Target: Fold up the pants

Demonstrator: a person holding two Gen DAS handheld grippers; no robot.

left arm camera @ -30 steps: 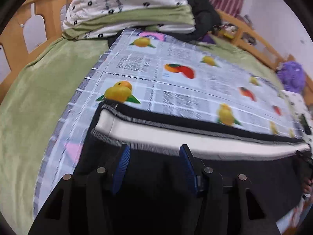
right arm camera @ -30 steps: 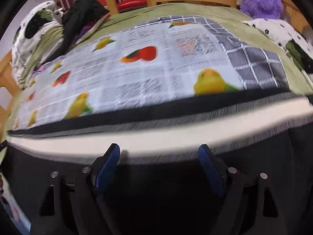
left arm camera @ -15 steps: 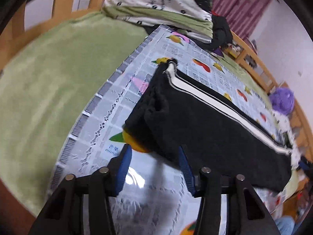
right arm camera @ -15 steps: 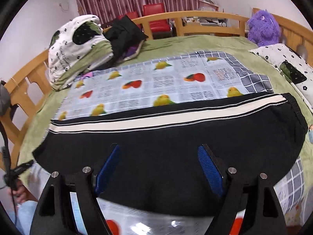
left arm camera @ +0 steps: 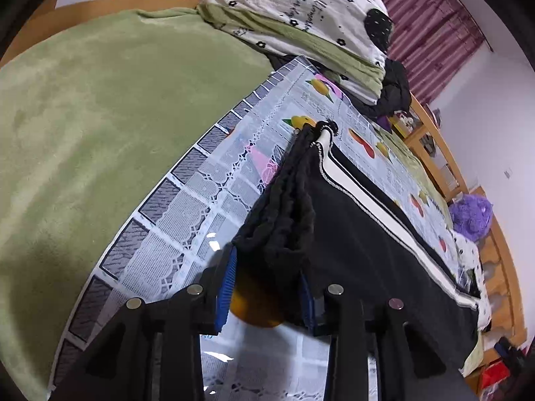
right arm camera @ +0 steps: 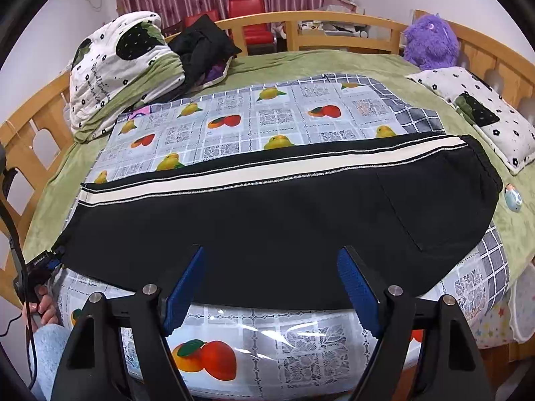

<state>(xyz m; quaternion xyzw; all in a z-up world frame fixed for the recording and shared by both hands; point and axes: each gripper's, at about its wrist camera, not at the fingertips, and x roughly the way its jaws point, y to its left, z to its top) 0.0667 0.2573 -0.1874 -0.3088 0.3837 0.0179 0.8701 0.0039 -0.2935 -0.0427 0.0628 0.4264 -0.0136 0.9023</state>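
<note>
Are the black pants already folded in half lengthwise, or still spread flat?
Folded lengthwise. The pants lie as one long band on the fruit-print cloth, and the left wrist view shows stacked layers of fabric at the cuff end.

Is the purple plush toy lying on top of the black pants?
No, the purple plush toy sits at the bed's far corner by the wooden rail, well apart from the black pants.

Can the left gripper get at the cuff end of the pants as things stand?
Probably yes: the left gripper, whose jaws have just been closing, already straddles the pants cuff corner, with nothing in between.
</note>
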